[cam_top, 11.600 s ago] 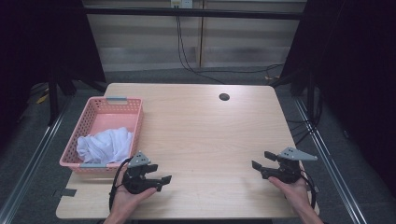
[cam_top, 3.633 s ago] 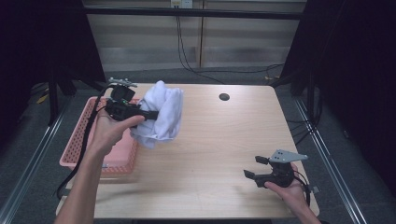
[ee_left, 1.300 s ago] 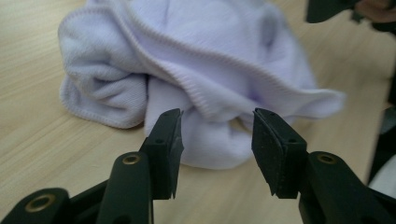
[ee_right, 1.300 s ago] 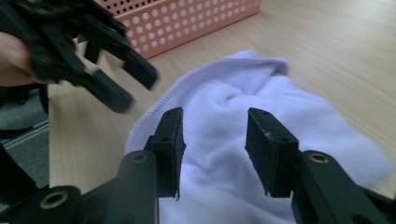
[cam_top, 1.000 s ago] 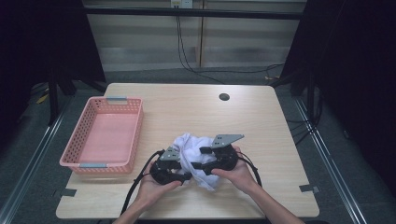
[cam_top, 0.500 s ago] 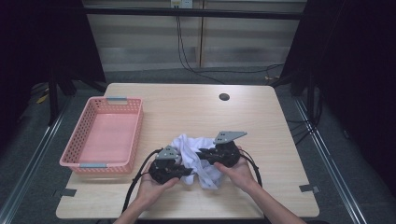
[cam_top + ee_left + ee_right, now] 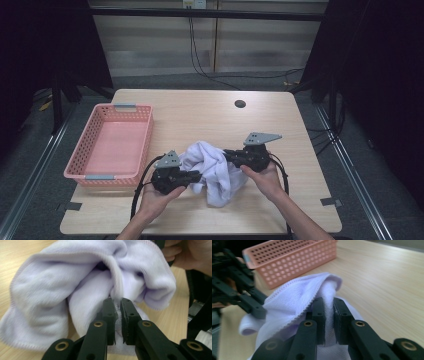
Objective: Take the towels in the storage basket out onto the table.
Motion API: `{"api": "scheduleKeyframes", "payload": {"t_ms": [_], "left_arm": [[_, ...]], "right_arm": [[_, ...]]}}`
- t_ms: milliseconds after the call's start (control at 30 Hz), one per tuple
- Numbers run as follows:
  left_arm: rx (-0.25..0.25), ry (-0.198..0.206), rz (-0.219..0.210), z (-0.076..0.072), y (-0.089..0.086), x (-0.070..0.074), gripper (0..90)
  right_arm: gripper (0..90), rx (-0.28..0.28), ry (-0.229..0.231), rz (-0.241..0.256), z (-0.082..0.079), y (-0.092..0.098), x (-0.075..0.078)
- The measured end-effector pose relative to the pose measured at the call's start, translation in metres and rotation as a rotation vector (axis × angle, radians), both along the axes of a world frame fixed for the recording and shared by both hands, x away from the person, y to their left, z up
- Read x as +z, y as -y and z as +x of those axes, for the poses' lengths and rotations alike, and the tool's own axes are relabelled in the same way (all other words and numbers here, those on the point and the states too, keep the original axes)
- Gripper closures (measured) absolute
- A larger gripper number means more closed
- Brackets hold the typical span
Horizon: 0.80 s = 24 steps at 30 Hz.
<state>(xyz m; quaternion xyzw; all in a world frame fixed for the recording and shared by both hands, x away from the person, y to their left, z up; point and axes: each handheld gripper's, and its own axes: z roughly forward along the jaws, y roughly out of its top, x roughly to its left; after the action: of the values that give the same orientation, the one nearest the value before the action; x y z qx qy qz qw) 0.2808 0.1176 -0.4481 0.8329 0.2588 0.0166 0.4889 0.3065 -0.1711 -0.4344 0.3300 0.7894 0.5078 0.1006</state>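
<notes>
Even overhead light (dark surround), blurry close-ups

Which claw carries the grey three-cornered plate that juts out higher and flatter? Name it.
The right claw: its plate lies flat and wide, while the left claw's plate tilts, smaller.

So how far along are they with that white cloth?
Done: the white towel is out of the pink basket and lies bunched on the table. In hand: the left tool and right tool each pinch a fold of it. Left, probably: spreading or folding it, since it is crumpled.
</notes>
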Motion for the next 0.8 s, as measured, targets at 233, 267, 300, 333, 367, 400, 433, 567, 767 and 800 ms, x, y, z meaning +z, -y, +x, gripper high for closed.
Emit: {"api": "scheduleKeyframes", "payload": {"t_ms": [233, 267, 300, 333, 367, 400, 433, 567, 767, 800], "left_arm": [[0.017, -0.031, -0.072, 0.006, 0.000, 0.004, 53.4], [0.017, -0.031, -0.072, 0.006, 0.000, 0.004, 50.5], [0.002, -0.028, -0.067, 0.008, 0.004, 0.004, 50.5], [-0.012, -0.034, -0.052, 0.009, 0.010, 0.002, 48.0], [-0.019, -0.045, -0.033, 0.011, 0.015, -0.001, 45.5], [-0.013, -0.051, -0.007, 0.013, 0.020, -0.006, 45.5], [-0.019, -0.067, 0.010, 0.014, 0.025, -0.011, 45.3], [-0.035, -0.058, 0.048, 0.016, 0.037, -0.020, 64.4], [-0.052, -0.053, 0.034, 0.016, 0.037, -0.018, 86.4], [-0.049, -0.051, 0.033, 0.016, 0.038, -0.017, 86.4]], "right_arm": [[75.2, 0.003, -0.044, -0.010, -0.007, 0.011, -0.008], [75.2, 0.003, -0.044, -0.010, -0.007, 0.011, -0.008], [73.3, 0.023, -0.052, -0.008, -0.007, 0.009, -0.010], [73.3, 0.019, -0.041, -0.026, -0.009, 0.008, -0.012], [67.7, 0.017, -0.029, -0.036, -0.009, 0.007, -0.012], [67.7, 0.017, -0.029, -0.036, -0.009, 0.007, -0.012], [66.1, -0.003, 0.000, -0.041, -0.011, 0.008, -0.007], [56.8, -0.001, 0.020, 0.009, -0.014, 0.010, 0.004], [47.7, 0.066, 0.003, 0.038, -0.015, -0.004, 0.002], [47.7, 0.066, 0.003, 0.038, -0.015, -0.004, 0.002]]}}
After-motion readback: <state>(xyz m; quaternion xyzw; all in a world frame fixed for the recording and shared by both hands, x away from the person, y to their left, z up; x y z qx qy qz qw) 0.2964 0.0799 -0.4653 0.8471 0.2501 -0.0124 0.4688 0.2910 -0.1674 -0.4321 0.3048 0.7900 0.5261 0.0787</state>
